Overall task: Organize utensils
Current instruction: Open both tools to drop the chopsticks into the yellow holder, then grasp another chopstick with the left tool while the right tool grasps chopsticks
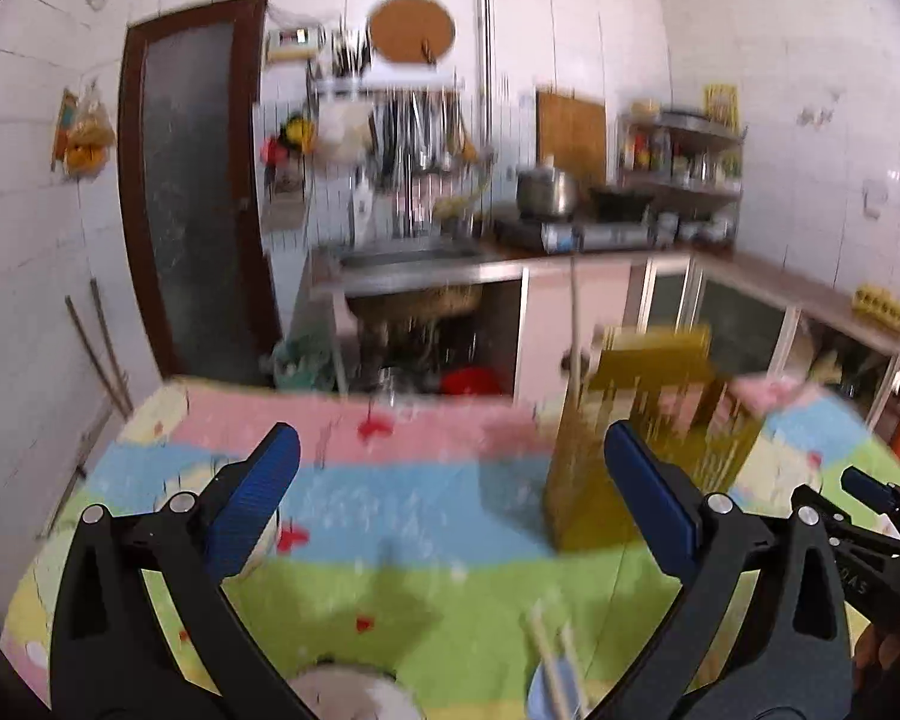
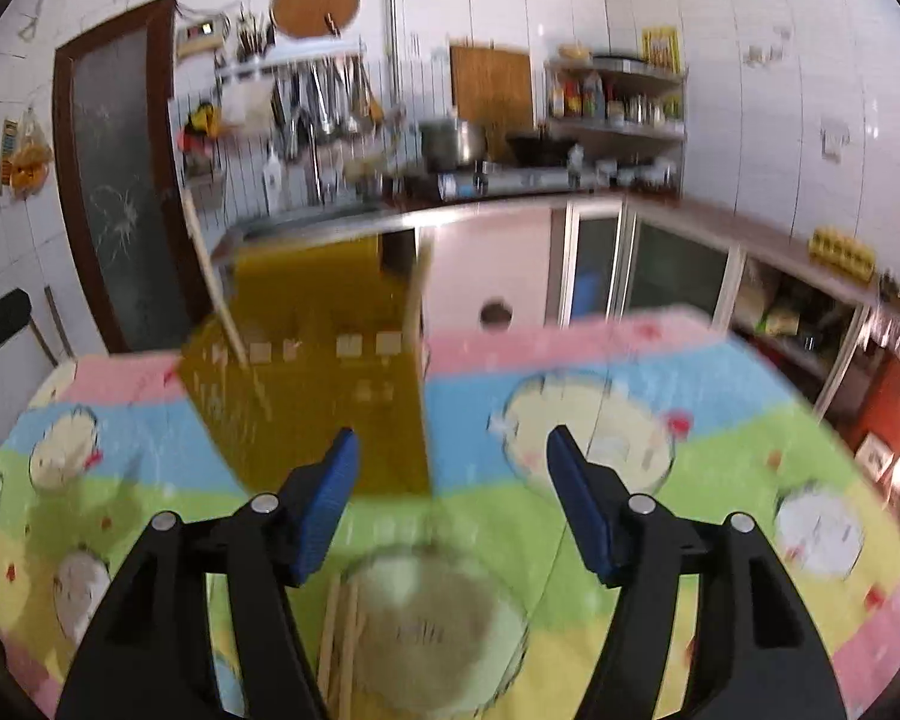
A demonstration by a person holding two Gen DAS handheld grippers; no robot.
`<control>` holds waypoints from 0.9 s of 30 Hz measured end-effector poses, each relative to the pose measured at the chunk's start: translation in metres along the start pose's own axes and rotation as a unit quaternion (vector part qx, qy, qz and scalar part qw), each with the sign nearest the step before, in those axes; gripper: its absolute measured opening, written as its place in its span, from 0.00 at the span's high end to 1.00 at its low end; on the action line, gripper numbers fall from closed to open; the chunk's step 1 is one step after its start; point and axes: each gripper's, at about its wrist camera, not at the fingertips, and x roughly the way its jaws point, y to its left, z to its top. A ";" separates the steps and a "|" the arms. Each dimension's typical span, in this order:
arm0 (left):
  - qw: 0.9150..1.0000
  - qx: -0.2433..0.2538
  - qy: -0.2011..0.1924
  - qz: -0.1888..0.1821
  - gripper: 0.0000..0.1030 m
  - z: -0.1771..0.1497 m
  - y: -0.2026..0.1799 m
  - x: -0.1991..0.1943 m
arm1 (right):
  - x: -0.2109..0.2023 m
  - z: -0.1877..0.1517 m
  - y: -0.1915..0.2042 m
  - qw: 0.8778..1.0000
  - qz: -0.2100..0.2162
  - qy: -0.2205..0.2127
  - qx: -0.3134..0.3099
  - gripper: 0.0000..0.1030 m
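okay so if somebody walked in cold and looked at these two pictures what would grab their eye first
Probably the bright tablecloth in pink, blue and green bands with cartoon faces, covering the table. On it stands a yellow slotted utensil holder with a chopstick leaning out of it. Nearest the cameras, the left claw and right claw hang open and empty above a glass bowl with more chopsticks beside it.

A: What stands on the table (image 2: 720,396)?

B: A perforated holder (image 2: 330,384) at its far side, one chopstick (image 2: 216,282) leaning in it. A clear bowl (image 2: 426,618) sits nearer, chopsticks (image 2: 339,642) lying just left of it.

A: And behind?

B: A counter (image 2: 510,207) with a sink (image 1: 414,255) (stove (image 1: 576,231) to its right), shelves (image 2: 621,102) beyond.
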 end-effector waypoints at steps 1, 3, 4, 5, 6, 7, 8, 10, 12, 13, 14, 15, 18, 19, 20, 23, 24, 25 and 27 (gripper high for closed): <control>1.000 0.002 0.020 -0.002 0.05 -0.012 0.000 0.006 | 0.004 -0.009 0.001 1.000 0.000 0.007 -0.002 0.37; 0.999 0.001 0.040 0.000 0.05 -0.028 0.000 0.016 | 0.009 -0.022 0.003 1.000 -0.004 0.016 -0.006 0.34; 0.999 0.001 0.051 0.004 0.05 -0.038 0.000 0.022 | 0.012 -0.028 0.005 1.000 -0.006 0.020 -0.011 0.33; 0.998 0.001 0.064 0.005 0.05 -0.048 -0.001 0.028 | 0.013 -0.032 0.007 1.000 -0.008 0.023 -0.015 0.33; 0.997 0.001 0.074 0.003 0.05 -0.055 -0.001 0.032 | 0.016 -0.034 0.009 0.999 -0.008 0.026 -0.020 0.33; 0.996 0.001 0.087 0.001 0.05 -0.063 -0.001 0.038 | 0.018 -0.038 0.010 0.999 -0.007 0.032 -0.023 0.33; 0.995 0.000 0.098 -0.001 0.05 -0.068 -0.002 0.043 | 0.020 -0.040 0.013 0.999 -0.006 0.036 -0.024 0.33; 0.993 0.008 0.116 -0.004 0.05 -0.079 -0.005 0.054 | 0.025 -0.045 0.015 0.999 -0.006 0.048 -0.025 0.33; 0.992 0.025 0.126 0.005 0.05 -0.083 -0.008 0.062 | 0.031 -0.046 0.018 0.998 -0.004 0.061 -0.030 0.33; 0.991 0.030 0.130 0.009 0.05 -0.086 -0.008 0.064 | 0.034 -0.049 0.021 0.997 -0.005 0.068 -0.036 0.33; 0.990 0.031 0.137 0.009 0.05 -0.089 -0.007 0.068 | 0.035 -0.048 0.023 0.997 -0.009 0.070 -0.041 0.33; 0.989 0.029 0.142 0.004 0.05 -0.091 -0.006 0.070 | 0.036 -0.050 0.025 0.996 -0.014 0.072 -0.047 0.33; 0.985 0.021 0.172 -0.007 0.05 -0.096 -0.005 0.082 | 0.040 -0.054 0.030 0.995 -0.021 0.084 -0.057 0.33; 0.983 0.020 0.181 -0.010 0.05 -0.098 -0.006 0.086 | 0.041 -0.056 0.031 0.994 -0.016 0.088 -0.055 0.33; 0.982 0.018 0.187 -0.015 0.05 -0.099 -0.006 0.087 | 0.041 -0.056 0.032 0.994 -0.013 0.091 -0.054 0.33; 0.983 0.019 0.182 -0.023 0.05 -0.100 -0.011 0.085 | 0.042 -0.059 0.038 0.993 -0.024 0.096 -0.067 0.33; 0.983 0.021 0.178 -0.028 0.05 -0.101 -0.012 0.084 | 0.043 -0.060 0.040 0.992 -0.029 0.098 -0.072 0.33; 0.983 0.024 0.177 -0.030 0.05 -0.102 -0.014 0.083 | 0.044 -0.061 0.041 0.992 -0.030 0.101 -0.074 0.34; 0.983 0.028 0.180 -0.035 0.05 -0.103 -0.018 0.084 | 0.045 -0.061 0.042 0.991 -0.029 0.105 -0.076 0.40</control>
